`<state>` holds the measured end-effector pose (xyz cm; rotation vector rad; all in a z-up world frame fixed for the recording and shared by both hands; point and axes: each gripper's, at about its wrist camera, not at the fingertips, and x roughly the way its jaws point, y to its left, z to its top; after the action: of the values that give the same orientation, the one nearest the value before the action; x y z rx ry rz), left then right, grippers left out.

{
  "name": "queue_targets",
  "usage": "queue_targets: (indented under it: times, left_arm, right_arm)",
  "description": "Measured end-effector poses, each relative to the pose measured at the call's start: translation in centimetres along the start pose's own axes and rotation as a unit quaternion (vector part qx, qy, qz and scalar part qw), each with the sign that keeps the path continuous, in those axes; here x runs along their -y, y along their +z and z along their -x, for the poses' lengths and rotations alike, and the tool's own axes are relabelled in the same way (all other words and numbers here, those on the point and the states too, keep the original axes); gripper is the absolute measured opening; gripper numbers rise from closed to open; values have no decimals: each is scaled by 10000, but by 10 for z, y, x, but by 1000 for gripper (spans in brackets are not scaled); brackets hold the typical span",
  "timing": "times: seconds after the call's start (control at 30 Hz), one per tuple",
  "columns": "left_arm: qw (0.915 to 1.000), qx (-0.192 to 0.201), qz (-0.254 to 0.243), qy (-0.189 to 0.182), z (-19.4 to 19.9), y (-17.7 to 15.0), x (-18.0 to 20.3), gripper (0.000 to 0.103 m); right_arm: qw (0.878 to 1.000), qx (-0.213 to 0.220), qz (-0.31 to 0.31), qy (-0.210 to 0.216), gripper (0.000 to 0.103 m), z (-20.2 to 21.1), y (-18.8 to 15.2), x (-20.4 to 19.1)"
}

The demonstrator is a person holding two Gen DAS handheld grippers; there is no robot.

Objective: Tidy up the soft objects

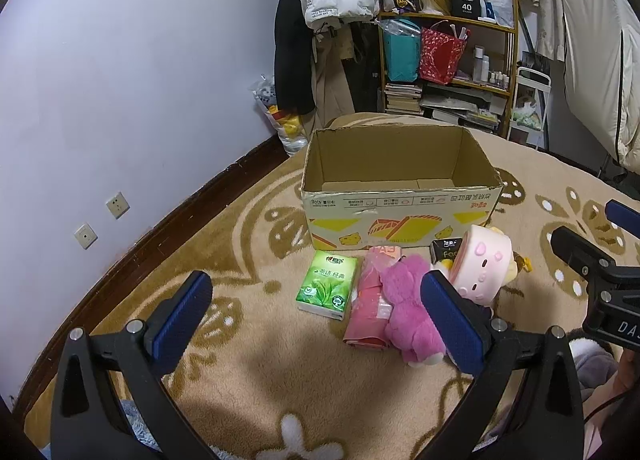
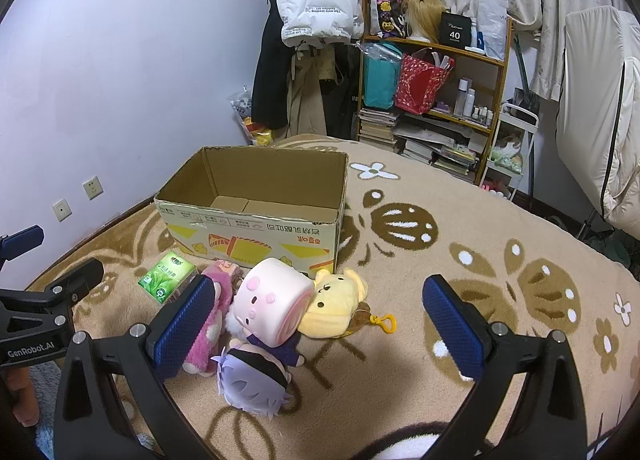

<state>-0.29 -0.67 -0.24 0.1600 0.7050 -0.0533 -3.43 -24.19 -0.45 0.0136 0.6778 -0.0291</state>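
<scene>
Both sets of tongs, left tongs [image 1: 316, 314] and right tongs [image 2: 320, 324], hang wide apart over the carpet [image 2: 400, 380], holding nothing. Nearest lies a purple-haired doll [image 2: 252, 384], then the pink plush [image 1: 408, 308] and the pink roll cushion [image 2: 272, 306]: light, squashy things, I'd say, best pinched across the middle. The yellow bear [image 2: 340, 302] and green tissue pack [image 1: 326, 286] look equally yielding. Beyond them stands the cardboard box [image 1: 400, 216], open, with nothing visible inside.
</scene>
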Motion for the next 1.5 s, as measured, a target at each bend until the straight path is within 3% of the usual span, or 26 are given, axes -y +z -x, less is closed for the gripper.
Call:
queue_targets:
  times: [1.5]
  left_arm:
    - [10000,-76,-12,-5,-4,-5,3,103]
  right_arm:
    - [10000,-34,9,1,103,-1,0,-1]
